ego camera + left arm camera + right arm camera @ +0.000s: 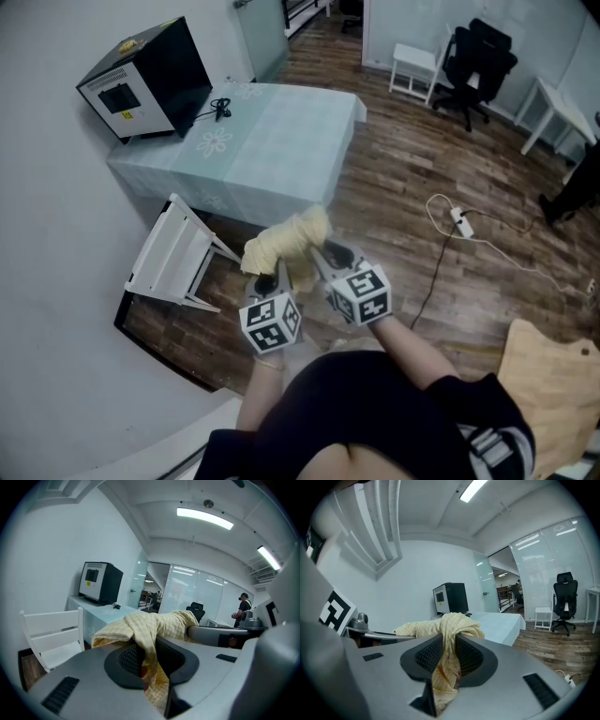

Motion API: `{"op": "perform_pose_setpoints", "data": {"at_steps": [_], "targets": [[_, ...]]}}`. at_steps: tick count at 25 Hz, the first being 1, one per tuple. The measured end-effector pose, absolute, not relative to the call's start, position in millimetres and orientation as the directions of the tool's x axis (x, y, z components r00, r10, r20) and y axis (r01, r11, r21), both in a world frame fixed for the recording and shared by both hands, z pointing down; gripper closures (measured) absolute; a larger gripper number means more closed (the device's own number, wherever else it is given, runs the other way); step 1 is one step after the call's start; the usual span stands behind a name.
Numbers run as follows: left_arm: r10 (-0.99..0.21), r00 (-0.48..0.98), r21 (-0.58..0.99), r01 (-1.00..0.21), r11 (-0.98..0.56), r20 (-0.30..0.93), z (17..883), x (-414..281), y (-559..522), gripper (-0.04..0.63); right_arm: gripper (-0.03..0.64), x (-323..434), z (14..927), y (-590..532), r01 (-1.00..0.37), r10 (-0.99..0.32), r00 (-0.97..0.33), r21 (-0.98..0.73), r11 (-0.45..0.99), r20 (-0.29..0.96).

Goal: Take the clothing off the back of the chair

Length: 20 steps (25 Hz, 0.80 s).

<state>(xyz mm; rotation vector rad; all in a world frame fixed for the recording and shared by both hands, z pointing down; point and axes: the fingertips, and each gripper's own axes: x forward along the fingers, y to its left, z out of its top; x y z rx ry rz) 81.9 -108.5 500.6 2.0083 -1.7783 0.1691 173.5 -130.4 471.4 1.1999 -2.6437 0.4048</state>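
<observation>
**Inspector A:** State of the left gripper (147, 660)?

**Inspector B:** Its jaws are pinched on a fold of the yellow checked garment (154, 627). The cloth runs down between the ribbed pads and bulges over their tops. The right gripper (445, 658) matches it, with its jaws pressed onto another fold of the same cloth, which hangs below the pads.

**Inspector A:** Location of the garment?

**Inspector B:** In the head view it is a bunched lump spanning both sets of jaws, at twelve o'clock from the two marker cubes. It is in the air above the wooden floor (412, 187), touching nothing but the grippers.

**Inspector A:** And the chair?

**Inspector B:** The white chair (178, 258) is at nine o'clock from the garment, close by but clear of it. No cloth is visible on its slatted back.

**Inspector A:** Surroundings?

**Inspector B:** A table (272, 141) under a pale teal cloth sits at twelve o'clock from the garment. A black appliance (145, 80) stands on the table's ten o'clock corner. A black office chair (478, 66) is at two o'clock, well apart. A power strip (459, 222) with its cable lies on the floor at three o'clock.
</observation>
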Motion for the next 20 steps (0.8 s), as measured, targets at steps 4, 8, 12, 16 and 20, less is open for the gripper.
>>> {"op": "perform_pose_setpoints", "data": {"at_steps": [4, 8, 12, 16, 20], "targets": [[-0.911, 0.165, 0.246, -0.967, -0.073, 0.379, 500.1, 89.6, -109.4, 0.535, 0.526, 181.6, 471.3, -130.4, -0.762, -0.705, -0.643, -0.164, 0.626, 0.299], [-0.91, 0.174, 0.241, -0.967, -0.085, 0.376, 498.8, 99.3, -110.2, 0.535, 0.526, 192.1, 471.0, -130.0, -0.769, -0.713, -0.636, -0.162, 0.618, 0.295], [-0.911, 0.176, 0.24, -0.967, -0.089, 0.374, 498.0, 107.1, -110.1, 0.535, 0.526, 200.2, 470.4, -129.3, -0.77, -0.716, -0.635, -0.159, 0.618, 0.291], [-0.912, 0.175, 0.235, -0.968, -0.09, 0.372, 497.5, 114.5, -110.3, 0.535, 0.526, 208.0, 470.4, -129.5, -0.77, -0.717, -0.634, -0.162, 0.617, 0.29], [-0.911, 0.176, 0.239, -0.967, -0.089, 0.373, 497.9, 116.3, -109.4, 0.535, 0.526, 209.9, 469.0, -129.3, -0.772, -0.72, -0.632, -0.152, 0.617, 0.288]]}}
